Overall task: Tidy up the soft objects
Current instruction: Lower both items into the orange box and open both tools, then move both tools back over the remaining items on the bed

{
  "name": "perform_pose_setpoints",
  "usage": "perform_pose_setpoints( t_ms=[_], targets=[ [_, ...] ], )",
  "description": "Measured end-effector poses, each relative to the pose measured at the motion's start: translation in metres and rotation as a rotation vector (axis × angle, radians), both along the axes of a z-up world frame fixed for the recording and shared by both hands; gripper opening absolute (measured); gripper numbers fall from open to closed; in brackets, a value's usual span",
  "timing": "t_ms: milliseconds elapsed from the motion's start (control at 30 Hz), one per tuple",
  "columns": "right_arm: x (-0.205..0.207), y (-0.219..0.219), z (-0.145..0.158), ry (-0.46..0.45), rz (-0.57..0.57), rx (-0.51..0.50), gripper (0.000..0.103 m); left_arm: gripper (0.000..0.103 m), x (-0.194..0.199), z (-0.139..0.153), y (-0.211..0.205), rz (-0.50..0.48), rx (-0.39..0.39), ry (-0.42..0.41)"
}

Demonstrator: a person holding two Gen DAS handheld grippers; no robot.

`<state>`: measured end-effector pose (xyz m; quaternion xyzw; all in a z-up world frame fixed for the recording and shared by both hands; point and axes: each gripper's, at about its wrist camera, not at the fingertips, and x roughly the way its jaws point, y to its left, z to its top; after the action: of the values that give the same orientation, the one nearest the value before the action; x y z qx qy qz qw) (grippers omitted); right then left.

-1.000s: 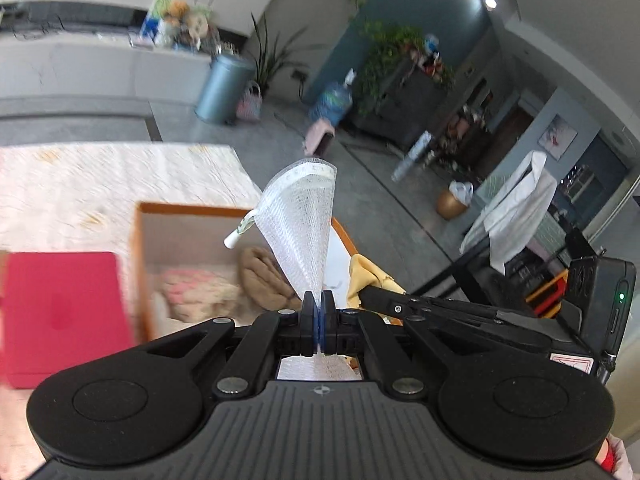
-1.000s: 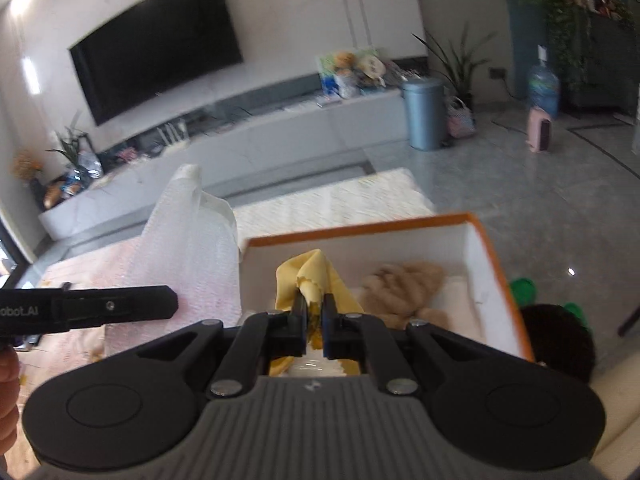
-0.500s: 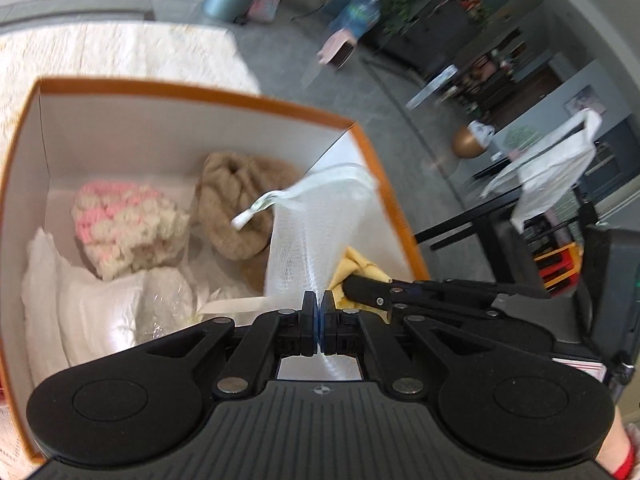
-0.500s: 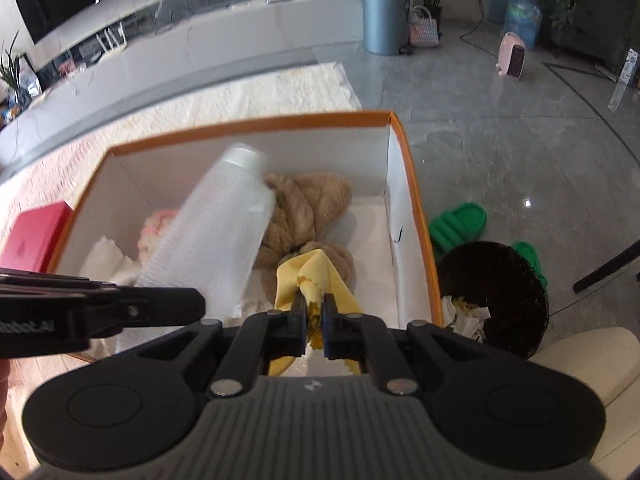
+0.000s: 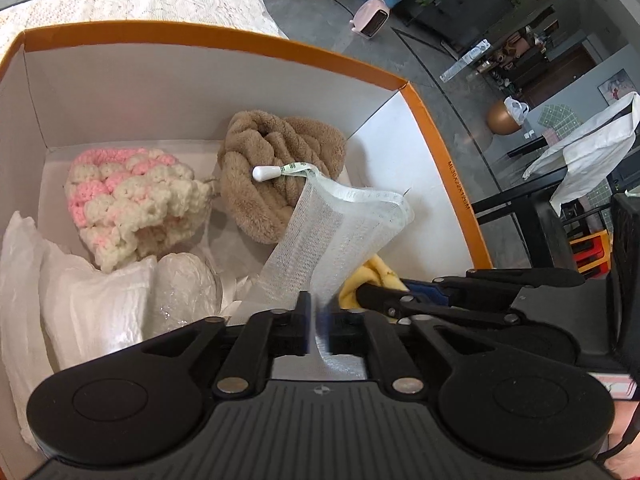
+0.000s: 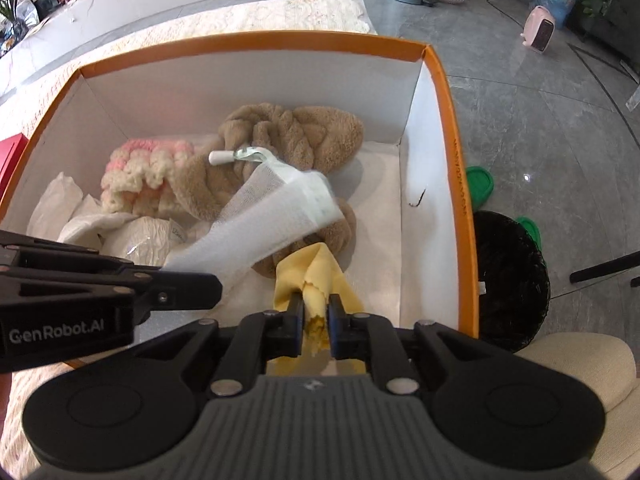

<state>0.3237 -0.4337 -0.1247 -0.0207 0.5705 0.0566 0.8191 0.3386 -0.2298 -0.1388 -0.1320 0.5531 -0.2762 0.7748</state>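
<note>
An orange-rimmed white box (image 5: 240, 36) (image 6: 256, 38) holds a brown plush (image 5: 280, 152) (image 6: 296, 132) and a pink-and-white crochet piece (image 5: 132, 196) (image 6: 148, 172). My left gripper (image 5: 316, 320) reaches into the box and its jaws are opening. A white mesh bag (image 5: 340, 232) (image 6: 280, 216) passes loosely between them and flops onto the brown plush. My right gripper (image 6: 315, 322) is beside it on the right. Its jaws are opening too, with a bunched yellow cloth (image 6: 316, 276) (image 5: 372, 276) still filling the gap and draped on the plush.
White plastic-wrapped bundles (image 5: 96, 304) (image 6: 136, 236) fill the box's left side. The box stands on a lace tablecloth (image 6: 280, 12) with a red box (image 6: 10, 156) at its left. On the floor to the right are a black bin (image 6: 508, 280) and green slippers (image 6: 480, 184).
Both grippers have sunk into the box and tilted downward. The mesh bag stood upright and now lies over the brown plush. A gap has appeared between the left jaws, and the right jaws stand slightly wider.
</note>
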Motion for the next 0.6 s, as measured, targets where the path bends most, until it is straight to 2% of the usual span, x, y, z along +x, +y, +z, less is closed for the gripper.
perform_pose_setpoints(
  t_ms=[33, 67, 100, 133, 167, 233, 367, 433, 600],
  targets=[
    [-0.003, 0.003, 0.001, -0.003, 0.008, -0.006, 0.015, 0.02, -0.002, 0.002, 0.001, 0.006, 0.007, -0.01],
    [-0.004, 0.005, 0.003, -0.009, 0.015, -0.016, 0.017, 0.029, -0.004, 0.004, 0.004, 0.009, 0.014, -0.023],
    [-0.006, 0.008, 0.005, -0.02, 0.022, -0.029, 0.026, 0.036, -0.005, 0.009, 0.004, 0.017, 0.016, -0.036],
    [-0.008, 0.01, 0.008, -0.033, 0.025, -0.043, 0.036, 0.05, -0.007, 0.013, 0.005, 0.026, 0.014, -0.048],
    [-0.01, 0.011, 0.011, -0.043, 0.031, -0.047, 0.037, 0.053, -0.01, 0.016, 0.008, 0.031, 0.007, -0.058],
    [-0.015, 0.013, 0.017, -0.053, 0.033, -0.057, 0.046, 0.053, -0.015, 0.023, 0.013, 0.033, -0.008, -0.075],
    [-0.026, 0.018, 0.032, -0.08, 0.035, -0.063, 0.053, 0.059, -0.027, 0.044, 0.026, 0.053, -0.026, -0.128],
    [-0.035, 0.02, 0.041, -0.11, 0.026, -0.069, 0.064, 0.06, -0.033, 0.055, 0.031, 0.065, -0.03, -0.153],
    [-0.056, 0.03, 0.056, -0.151, 0.013, -0.074, 0.065, 0.063, -0.046, 0.07, 0.048, 0.074, -0.042, -0.169]
  ],
)
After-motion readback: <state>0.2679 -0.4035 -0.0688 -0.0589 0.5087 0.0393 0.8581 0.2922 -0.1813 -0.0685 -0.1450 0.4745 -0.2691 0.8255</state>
